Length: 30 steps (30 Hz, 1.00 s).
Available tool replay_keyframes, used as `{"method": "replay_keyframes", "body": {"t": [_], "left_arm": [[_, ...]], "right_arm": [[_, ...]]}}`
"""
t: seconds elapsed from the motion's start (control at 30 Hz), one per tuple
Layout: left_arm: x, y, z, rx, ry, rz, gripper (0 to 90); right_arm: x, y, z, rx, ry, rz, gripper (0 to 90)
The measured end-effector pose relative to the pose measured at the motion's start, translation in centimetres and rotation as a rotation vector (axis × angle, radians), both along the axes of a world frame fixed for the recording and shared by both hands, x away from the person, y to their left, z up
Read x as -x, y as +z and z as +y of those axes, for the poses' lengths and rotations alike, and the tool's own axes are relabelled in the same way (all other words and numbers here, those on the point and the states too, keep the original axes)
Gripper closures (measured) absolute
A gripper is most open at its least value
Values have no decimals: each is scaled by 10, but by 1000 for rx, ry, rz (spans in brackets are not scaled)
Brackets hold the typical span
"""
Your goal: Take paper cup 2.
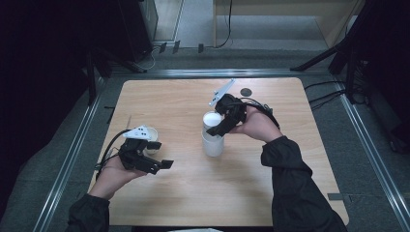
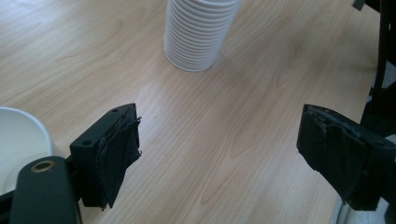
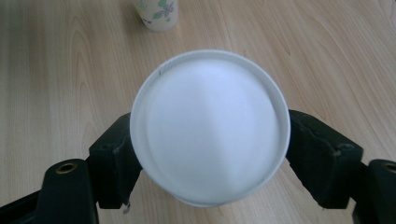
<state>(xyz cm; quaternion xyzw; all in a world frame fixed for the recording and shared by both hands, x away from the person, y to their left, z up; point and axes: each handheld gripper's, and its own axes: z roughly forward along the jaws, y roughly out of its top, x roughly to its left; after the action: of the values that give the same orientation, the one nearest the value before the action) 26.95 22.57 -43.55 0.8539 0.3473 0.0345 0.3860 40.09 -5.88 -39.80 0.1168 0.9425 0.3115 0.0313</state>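
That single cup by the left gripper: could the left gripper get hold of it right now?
Probably yes. The left gripper has open, empty jaws, and the single cup stands right beside it on bare table, with nothing between; it would only need to turn toward it.

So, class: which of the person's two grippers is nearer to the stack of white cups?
The right. The right gripper has its jaws on either side of the stack of white cups at its top cup; the left gripper hangs open, well off to the stack's left.

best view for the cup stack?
High view: the whole cup stack stands mid-table, right gripper at its top. Left gripper view shows its ribbed lower part; right gripper view looks down on its top.
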Motion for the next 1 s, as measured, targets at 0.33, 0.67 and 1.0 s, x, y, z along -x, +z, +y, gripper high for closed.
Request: {"method": "replay_keyframes", "body": {"t": [0.33, 0.67, 1.0], "left_arm": [[3, -2, -7, -13, -26, -1, 131], [5, -2, -12, -26, -42, -4, 133], [5, -5, -13, -31, -45, 0, 132]], "right_arm": [[2, 8, 6, 20, 5, -1, 317], [4, 11, 4, 16, 6, -7, 329], [5, 14, 4, 16, 11, -21, 336]]}}
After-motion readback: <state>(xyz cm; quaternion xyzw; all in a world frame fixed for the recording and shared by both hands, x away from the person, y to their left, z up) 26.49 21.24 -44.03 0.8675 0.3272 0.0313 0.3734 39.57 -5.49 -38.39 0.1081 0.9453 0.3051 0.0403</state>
